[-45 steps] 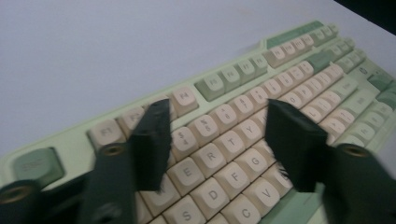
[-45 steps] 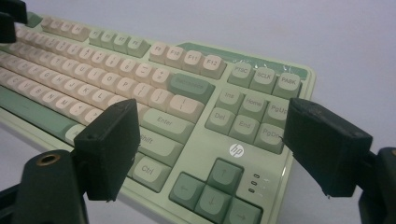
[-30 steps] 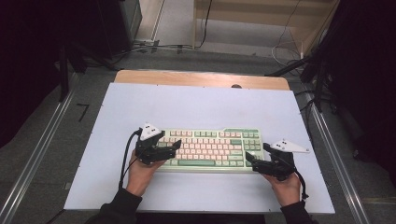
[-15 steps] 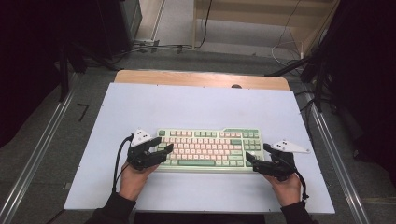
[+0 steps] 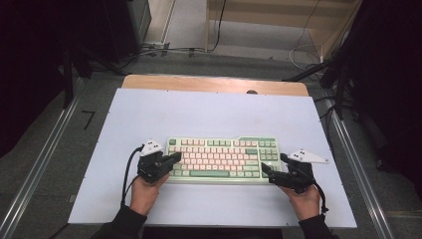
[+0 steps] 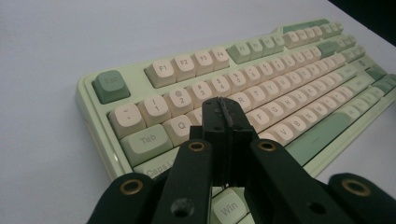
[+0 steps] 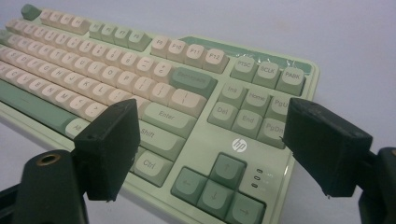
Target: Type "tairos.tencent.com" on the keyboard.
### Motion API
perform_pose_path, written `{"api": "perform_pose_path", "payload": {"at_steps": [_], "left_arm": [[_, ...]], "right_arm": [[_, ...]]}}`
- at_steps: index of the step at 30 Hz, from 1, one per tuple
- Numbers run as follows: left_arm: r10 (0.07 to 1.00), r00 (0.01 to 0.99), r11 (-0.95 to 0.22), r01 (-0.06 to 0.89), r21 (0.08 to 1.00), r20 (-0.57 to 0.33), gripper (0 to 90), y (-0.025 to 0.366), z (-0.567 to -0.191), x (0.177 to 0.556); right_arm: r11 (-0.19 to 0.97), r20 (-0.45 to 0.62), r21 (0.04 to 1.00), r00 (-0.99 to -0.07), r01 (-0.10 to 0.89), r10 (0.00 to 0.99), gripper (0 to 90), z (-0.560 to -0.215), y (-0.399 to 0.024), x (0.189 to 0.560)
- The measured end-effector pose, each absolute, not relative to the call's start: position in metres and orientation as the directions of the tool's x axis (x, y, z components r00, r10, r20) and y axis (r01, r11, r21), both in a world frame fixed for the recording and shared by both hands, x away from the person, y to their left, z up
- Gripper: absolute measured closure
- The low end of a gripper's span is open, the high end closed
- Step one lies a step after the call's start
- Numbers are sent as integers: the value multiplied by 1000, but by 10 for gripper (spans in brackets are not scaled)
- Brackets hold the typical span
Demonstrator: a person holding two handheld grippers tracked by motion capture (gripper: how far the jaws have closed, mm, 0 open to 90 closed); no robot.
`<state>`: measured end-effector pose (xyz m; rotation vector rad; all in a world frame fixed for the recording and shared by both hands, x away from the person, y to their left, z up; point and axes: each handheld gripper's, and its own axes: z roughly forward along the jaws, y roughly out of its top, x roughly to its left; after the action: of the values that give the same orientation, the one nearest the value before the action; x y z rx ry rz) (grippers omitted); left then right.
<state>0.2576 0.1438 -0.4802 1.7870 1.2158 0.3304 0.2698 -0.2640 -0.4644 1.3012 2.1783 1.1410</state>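
A white bench (image 5: 209, 114) takes up the middle of the high view, with a strip of bare wood along its far edge and metal rails running down either side over grey floor. Most of its surface lies open: a broad band stretches from the far edge down to the keyboard, and wide margins stand at the left and right of the frame. The green and cream keyboard (image 5: 223, 158) sits in the lower middle of the high view, its long side parallel with the near edge of the bench, with a narrower strip of free surface between it and that edge. The left gripper (image 5: 171, 159), held in a hand at the lower left, points at the keyboard's left end; its jaws have just been closing and now meet flat against each other with nothing between them, their tips hovering over the letter rows near the Tab key (image 6: 145, 141) in the left gripper view. The right gripper (image 5: 266, 172), held at the lower right, points at the keyboard's right end with its jaws spread wide and empty; in the right gripper view they frame the arrow keys (image 7: 215, 184) and the corner of the case, touching neither. Beyond that corner the bench is bare.
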Motion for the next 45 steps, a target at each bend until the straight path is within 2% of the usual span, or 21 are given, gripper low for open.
{"api": "perform_pose_path", "payload": {"at_steps": [12, 36, 39, 42, 45], "left_arm": [[856, 467, -137, 619, 773, -222, 900, 138, -487, 262], [860, 461, -157, 646, 747, -219, 900, 134, -492, 267], [854, 465, -133, 628, 767, -233, 896, 135, -489, 264], [847, 476, -117, 600, 791, -236, 763, 136, -484, 261], [849, 473, -84, 560, 824, -235, 553, 137, -479, 258]], "right_arm": [[255, 93, 785, -515, 564, 852, 172, -465, -264, 270], [261, 90, 784, -519, 563, 850, 172, -465, -263, 270], [263, 89, 784, -520, 562, 849, 172, -465, -262, 270], [261, 89, 785, -519, 562, 850, 172, -466, -263, 270], [258, 94, 783, -518, 565, 850, 172, -466, -264, 271]]}}
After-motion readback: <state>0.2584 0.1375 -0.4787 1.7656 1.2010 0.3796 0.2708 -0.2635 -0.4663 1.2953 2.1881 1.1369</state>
